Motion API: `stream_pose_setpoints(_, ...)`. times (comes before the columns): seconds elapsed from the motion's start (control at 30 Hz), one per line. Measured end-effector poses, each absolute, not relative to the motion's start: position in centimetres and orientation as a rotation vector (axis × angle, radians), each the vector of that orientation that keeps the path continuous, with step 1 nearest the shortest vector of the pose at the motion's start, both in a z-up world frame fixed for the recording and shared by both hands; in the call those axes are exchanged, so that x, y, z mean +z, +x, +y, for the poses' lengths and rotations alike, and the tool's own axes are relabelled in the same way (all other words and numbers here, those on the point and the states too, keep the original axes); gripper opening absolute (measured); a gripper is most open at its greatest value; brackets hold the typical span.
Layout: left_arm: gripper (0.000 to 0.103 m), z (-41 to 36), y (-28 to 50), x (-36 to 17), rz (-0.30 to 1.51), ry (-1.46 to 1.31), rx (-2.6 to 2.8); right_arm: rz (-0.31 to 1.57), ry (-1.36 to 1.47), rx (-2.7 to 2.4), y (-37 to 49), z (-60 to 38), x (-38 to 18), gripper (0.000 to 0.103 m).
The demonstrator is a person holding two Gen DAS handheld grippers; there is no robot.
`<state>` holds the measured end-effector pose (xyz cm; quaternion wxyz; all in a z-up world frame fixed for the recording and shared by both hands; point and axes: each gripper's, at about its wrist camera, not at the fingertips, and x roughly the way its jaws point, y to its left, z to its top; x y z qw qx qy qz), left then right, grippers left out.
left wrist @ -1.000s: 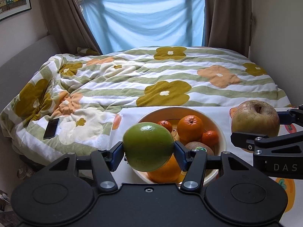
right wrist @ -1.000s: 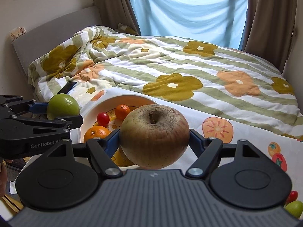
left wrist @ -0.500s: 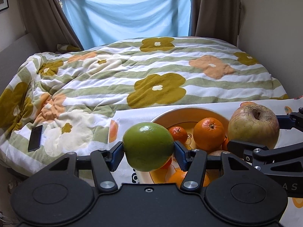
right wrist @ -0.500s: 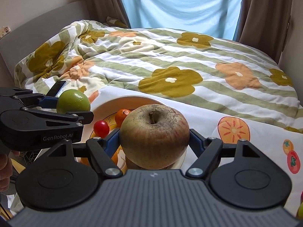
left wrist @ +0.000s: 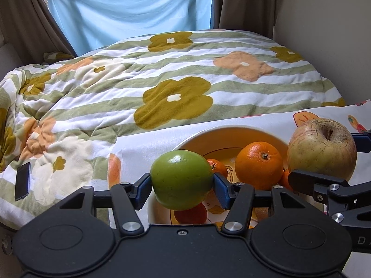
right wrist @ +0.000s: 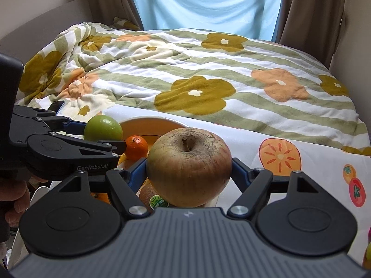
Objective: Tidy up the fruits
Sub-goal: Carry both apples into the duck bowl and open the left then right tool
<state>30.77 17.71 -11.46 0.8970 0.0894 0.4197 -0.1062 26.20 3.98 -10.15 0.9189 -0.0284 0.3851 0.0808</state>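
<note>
Fruit hangs over the round cream bowl (left wrist: 227, 131): left gripper (left wrist: 182, 184), jaws easing apart, flanks a glossy green apple (left wrist: 182, 180); right gripper (right wrist: 189, 169) clamps a russet brown apple (right wrist: 189, 165).

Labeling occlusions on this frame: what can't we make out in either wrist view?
- Bowl floor, left wrist view: hidden by the green fruit and left gripper, whose jaws are opening.
- Red-orange fruit below it: mostly covered, type unclear.
- Bowl contents, right wrist view: blocked by the brown apple in the right gripper.
- Kiwi sticker: too small to read.
- Fruit at the lower right edge: cut off.
</note>
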Motion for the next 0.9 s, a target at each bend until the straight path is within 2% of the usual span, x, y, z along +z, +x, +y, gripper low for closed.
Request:
stream_pose_setpoints(0.07, 0.083, 17.8, 30.6, -11.0, 0.838, 0.18, -0.219, 0.793, -0.057, 0.162, 26.3, 4.0, -10.1, 0.091)
stream_pose_setpoints(0.13, 0.091, 18.0, 30.1, -10.3, 0.809, 0.171, -0.218, 0.793, -0.052, 0.158, 26.4, 3.9, -10.1, 0.091)
stream_pose_setpoints(0.9, 0.091, 21.8, 23.3, -10.7, 0.806, 0.183, -0.131, 0.776, -0.103, 0.291, 27.1, 8.4, -10.4, 0.091)
